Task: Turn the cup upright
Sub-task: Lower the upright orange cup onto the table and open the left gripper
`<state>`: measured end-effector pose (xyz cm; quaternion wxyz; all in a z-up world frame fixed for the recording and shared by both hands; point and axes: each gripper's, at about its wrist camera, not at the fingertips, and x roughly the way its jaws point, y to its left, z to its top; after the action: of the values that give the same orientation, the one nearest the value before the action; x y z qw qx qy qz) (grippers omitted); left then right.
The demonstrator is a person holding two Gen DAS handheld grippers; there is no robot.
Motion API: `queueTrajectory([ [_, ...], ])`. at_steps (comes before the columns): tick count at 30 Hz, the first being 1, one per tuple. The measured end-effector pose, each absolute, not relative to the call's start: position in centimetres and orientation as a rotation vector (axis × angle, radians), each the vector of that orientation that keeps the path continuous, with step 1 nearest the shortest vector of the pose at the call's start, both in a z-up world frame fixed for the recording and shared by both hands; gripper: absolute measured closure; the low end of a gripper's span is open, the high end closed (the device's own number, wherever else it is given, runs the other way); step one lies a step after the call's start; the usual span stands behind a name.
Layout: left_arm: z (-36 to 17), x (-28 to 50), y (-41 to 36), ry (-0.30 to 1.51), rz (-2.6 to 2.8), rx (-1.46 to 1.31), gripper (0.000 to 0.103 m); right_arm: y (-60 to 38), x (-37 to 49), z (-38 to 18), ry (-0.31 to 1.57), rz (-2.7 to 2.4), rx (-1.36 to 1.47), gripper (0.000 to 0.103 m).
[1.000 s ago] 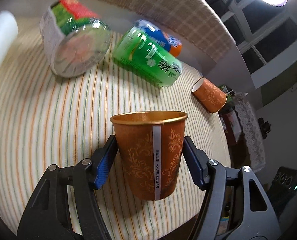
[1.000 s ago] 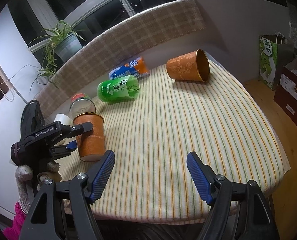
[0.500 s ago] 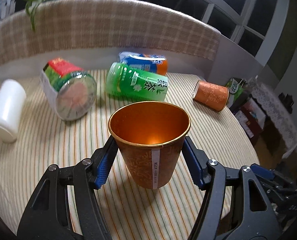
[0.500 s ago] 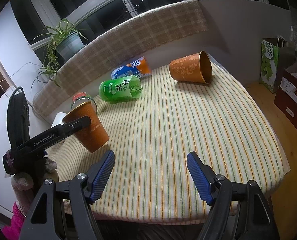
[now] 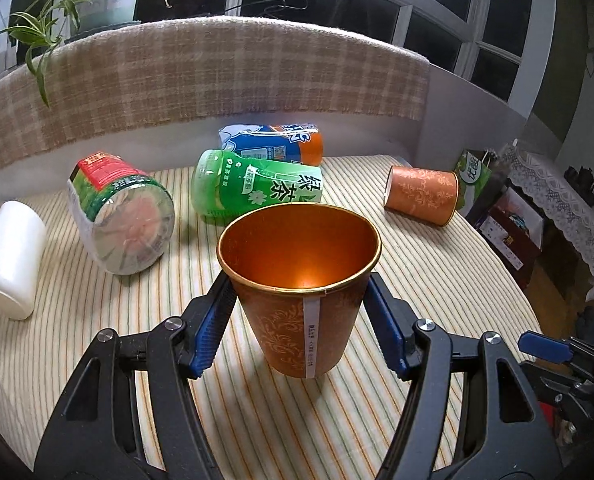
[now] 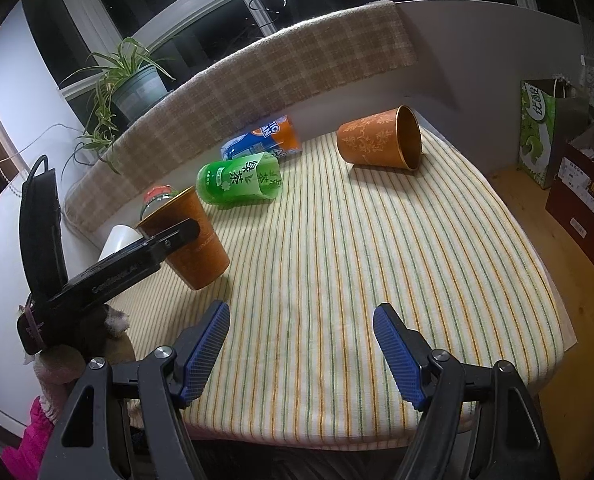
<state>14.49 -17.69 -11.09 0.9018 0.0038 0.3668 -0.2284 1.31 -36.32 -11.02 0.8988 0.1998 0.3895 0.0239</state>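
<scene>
orange paper cup with gold rim (image 5: 299, 296), mouth up, tilted, is being gripped by the left tool (image 5: 299, 312) over the striped counter (image 6: 377, 260); right tool (image 6: 301, 354) is being held open, empty.

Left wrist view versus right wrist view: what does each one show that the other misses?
Only the left wrist view looks into the held cup, showing its bare orange inside. Only the right wrist view shows that cup tilted, and the right gripper open with nothing between its fingers. Both show the left gripper shut on that cup, a second cup on its side, and the green bottle lying down.
</scene>
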Motion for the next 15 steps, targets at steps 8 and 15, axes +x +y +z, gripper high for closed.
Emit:
queueTrajectory([
  [8,-12.2,14.3,-18.2,0.790,-0.497,0.016,0.036,-36.6,1.3,-11.1,0.806,0.044,0.418,0.026],
  [15,-12.2,13.7,-18.0,0.799,-0.521,0.017,0.036,-36.6,1.4,-11.1,0.806,0.045,0.422,0.026],
])
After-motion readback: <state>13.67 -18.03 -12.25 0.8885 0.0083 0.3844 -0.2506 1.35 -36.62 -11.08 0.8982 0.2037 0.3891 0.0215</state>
